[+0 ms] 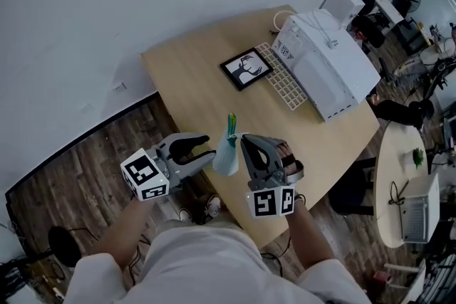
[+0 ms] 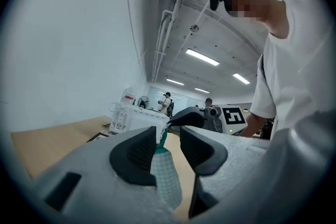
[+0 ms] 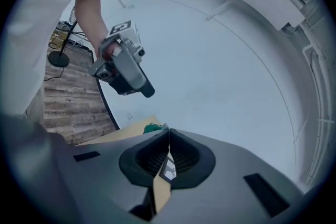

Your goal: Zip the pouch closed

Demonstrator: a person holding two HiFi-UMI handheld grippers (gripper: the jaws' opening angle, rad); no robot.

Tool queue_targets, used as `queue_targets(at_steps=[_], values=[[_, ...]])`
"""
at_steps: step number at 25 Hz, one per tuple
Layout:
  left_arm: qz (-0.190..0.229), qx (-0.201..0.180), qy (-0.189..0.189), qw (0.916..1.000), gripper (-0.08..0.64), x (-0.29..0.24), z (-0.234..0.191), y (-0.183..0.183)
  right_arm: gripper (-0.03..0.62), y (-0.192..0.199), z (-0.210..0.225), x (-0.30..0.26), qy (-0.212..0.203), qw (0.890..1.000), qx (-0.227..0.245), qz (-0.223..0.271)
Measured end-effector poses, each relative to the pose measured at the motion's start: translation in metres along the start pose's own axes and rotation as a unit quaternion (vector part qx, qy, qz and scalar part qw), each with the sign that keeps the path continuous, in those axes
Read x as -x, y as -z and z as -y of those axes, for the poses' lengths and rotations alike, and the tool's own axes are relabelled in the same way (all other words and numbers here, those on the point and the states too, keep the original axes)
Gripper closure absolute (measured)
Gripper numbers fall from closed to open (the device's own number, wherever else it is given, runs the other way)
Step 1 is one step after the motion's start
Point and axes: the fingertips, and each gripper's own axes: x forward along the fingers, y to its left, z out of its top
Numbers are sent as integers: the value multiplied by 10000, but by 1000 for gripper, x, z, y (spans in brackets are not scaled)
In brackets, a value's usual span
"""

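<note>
While right gripper (image 1: 243,139) holds pouch (image 1: 226,161) aloft, jaws clenched, left gripper (image 1: 207,147) points level, jaws unclenched astride it.

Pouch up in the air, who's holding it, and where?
The right gripper pinches the pouch by its top edge. The left gripper has its jaws around its side; whether they squeeze is unclear.

Person in white short-slv tee (image 1: 199,260); L hand-held gripper (image 1: 209,152) & R hand-held gripper (image 1: 245,143) grey, prob. plastic, each w/ b/w marker cube (image 1: 144,174).
</note>
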Motion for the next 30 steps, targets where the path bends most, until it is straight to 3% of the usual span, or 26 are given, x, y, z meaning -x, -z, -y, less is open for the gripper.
queue_targets(at_steps=[7,13,18,22,30], values=[[-236,-285,716,9967,408,-15,18,-31,586,-45,18,23,141,9988,207,419],[-340,82,1265,9914,420,-17,33,-42,586,-69,18,36,127,9972,438,599],[-513,223,1512,9869,480,-18,39,-38,586,-74,16,41,140,9969,469,615],[-635,155,1631,9844,492,-18,43,-34,586,-72,16,42,157,9971,491,551],[-612,462,1969,9774,502,-11,55,-39,588,-74,10,58,159,9970,557,513]])
